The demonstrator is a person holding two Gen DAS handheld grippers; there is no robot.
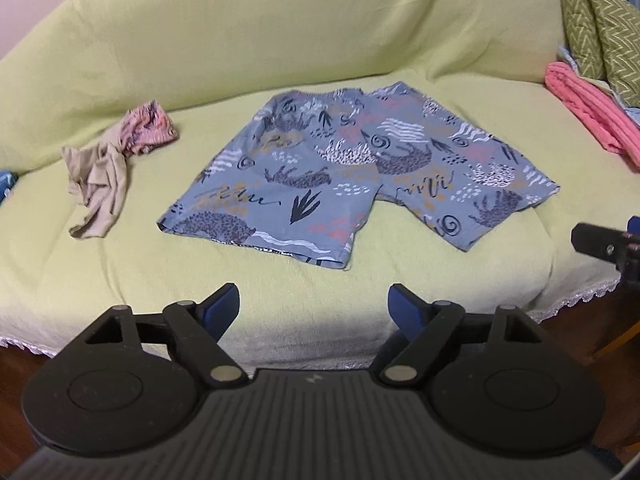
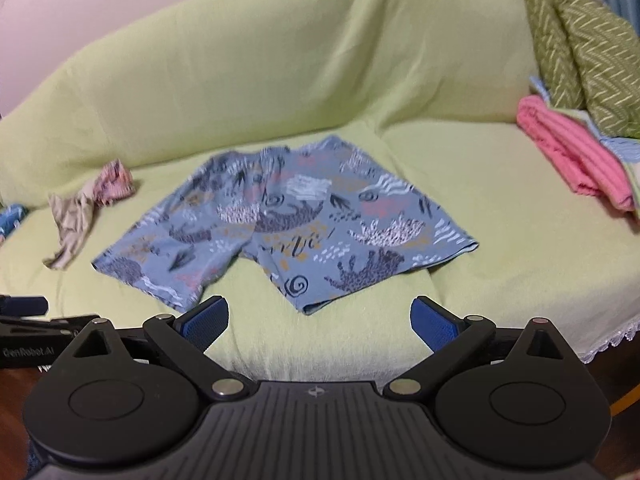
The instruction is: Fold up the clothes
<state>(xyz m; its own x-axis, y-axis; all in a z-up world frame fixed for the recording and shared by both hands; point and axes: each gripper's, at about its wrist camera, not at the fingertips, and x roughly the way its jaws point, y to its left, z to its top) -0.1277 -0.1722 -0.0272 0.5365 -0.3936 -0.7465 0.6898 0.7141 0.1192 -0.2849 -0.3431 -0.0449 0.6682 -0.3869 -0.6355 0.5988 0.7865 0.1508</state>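
Blue pads (image 1: 220,308) of the left gripper (image 1: 314,306) stand wide apart with nothing between them; the right gripper (image 2: 320,320) is likewise spread and empty. Both hang over the front edge of the sofa (image 1: 280,40), short of the cloth. Just beyond them the shorts (image 1: 348,164) lie flat on the green cover, waistband toward the backrest, both legs toward the grippers. A crumpled beige garment (image 1: 100,176) sits to the left, a pink stack (image 1: 592,108) far right. The fold looks not yet begun: this seems the approach. Next, each gripper likely needs to reach a hem or side edge and pinch it.
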